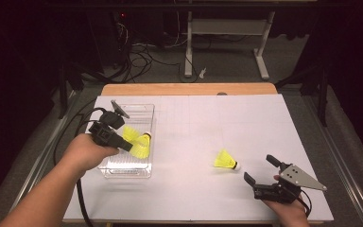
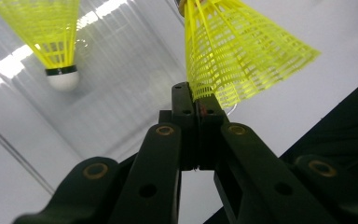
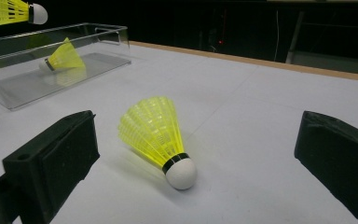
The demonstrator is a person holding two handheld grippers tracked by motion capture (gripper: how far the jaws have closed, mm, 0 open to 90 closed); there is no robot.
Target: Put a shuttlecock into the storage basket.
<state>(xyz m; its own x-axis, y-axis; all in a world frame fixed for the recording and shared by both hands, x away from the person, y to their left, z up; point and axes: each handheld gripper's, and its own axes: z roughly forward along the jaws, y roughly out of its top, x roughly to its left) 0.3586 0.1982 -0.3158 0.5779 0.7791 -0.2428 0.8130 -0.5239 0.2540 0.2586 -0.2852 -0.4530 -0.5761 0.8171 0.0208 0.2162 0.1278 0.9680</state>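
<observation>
My left gripper (image 1: pixel 124 144) is shut on the skirt rim of a yellow shuttlecock (image 1: pixel 142 145), held above a clear plastic tray (image 1: pixel 127 174) at the table's left. In the left gripper view the jaws (image 2: pixel 196 103) pinch the mesh skirt (image 2: pixel 235 56), cork pointing away. A second yellow shuttlecock (image 1: pixel 129 133) lies inside the tray, also visible below my jaws (image 2: pixel 51 32). A third shuttlecock (image 1: pixel 225 161) lies on its side on the white table, just ahead of my right gripper (image 1: pixel 261 169). That gripper (image 3: pixel 200 151) stands open, the shuttlecock (image 3: pixel 156 133) a little beyond its jaws.
The white sheet (image 1: pixel 208 123) covers most of the table, with a wooden edge (image 1: pixel 189 89) at the back. Cables (image 1: pixel 75 127) trail off the left side. A desk frame (image 1: pixel 227 42) stands on the floor beyond.
</observation>
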